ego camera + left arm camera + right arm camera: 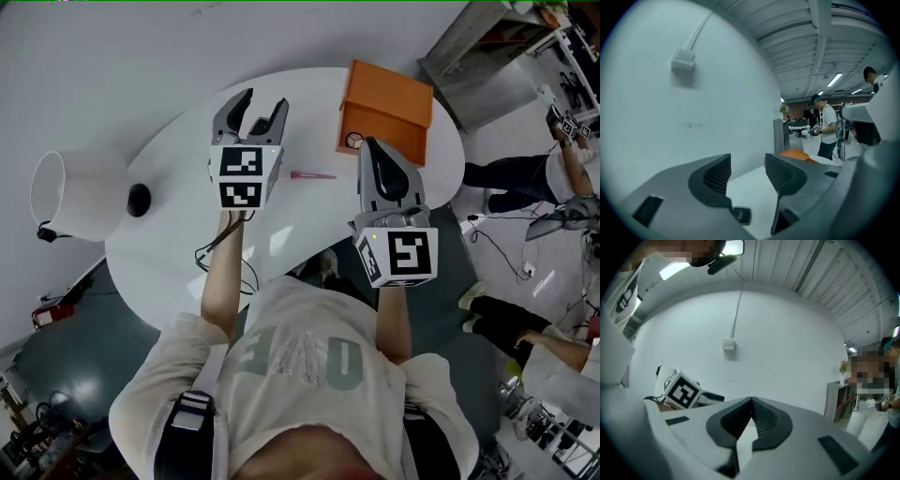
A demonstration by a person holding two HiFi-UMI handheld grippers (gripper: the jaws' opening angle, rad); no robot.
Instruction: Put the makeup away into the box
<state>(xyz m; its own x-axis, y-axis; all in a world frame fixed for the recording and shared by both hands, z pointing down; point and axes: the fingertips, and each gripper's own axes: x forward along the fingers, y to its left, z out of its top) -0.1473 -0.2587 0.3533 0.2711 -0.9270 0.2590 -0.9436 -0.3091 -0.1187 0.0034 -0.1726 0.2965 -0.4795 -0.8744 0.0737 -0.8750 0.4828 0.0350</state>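
The left gripper (263,101) is held with jaws parted and nothing between them, seemingly readied for a pickup. The makeup (312,175), a slim pink stick, is laid flat on the white table (159,244) just right of it. The right gripper (372,148) is pinched together, empty, just short of the orange box (398,98).

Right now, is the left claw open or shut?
Open: the left claw shows its pads clearly apart, pressing on nothing.
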